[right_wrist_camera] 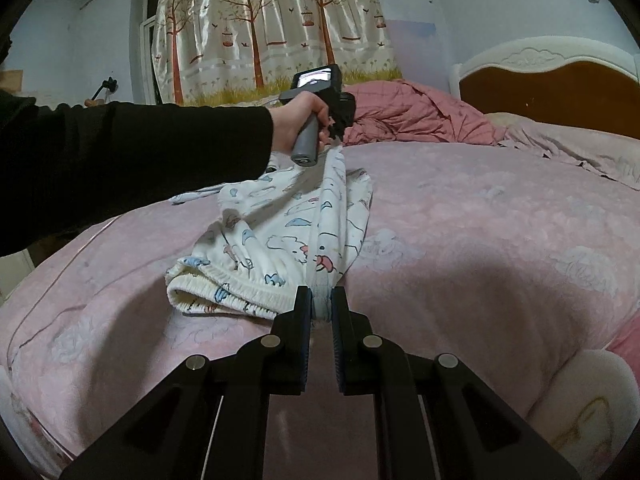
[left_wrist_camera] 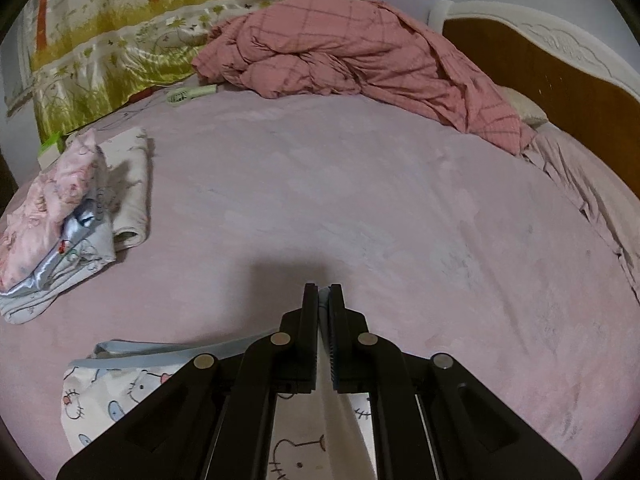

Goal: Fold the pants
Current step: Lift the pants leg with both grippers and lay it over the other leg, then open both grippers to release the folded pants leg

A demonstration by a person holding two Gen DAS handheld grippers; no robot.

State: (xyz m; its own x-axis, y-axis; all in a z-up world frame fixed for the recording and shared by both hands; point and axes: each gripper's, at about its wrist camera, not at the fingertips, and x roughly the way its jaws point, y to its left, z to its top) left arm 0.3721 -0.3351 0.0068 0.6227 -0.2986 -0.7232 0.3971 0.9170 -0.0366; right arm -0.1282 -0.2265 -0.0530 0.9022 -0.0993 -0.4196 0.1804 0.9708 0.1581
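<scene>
Left wrist view: left gripper sitting bottom centre, jaws pressed nearly together, pinching a thin edge of pale fabric between the pads; that fabric is running down between the fingers toward the bottom edge. The pants, white with cartoon cat print and a light blue band, are lying lower left and under the gripper body on the pink bedsheet. A stack of folded clothes is lying at the left edge, a crumpled pink checked quilt upper centre, a printed curtain upper left, a wooden headboard upper right. Right wrist view: right gripper at bottom centre, jaws only a narrow gap apart, clamping a bunched piece of the pants at the elastic waistband; waistband is trailing off to the left of the fingers on the bedsheet. The pants are stretching up the middle of the frame to the left gripper, upper centre, held in a hand with a black sleeve coming in from the left; its tips are gripping the far end of the garment, lifting it off the bed. Quilt and headboard are behind, curtain at top.
</scene>
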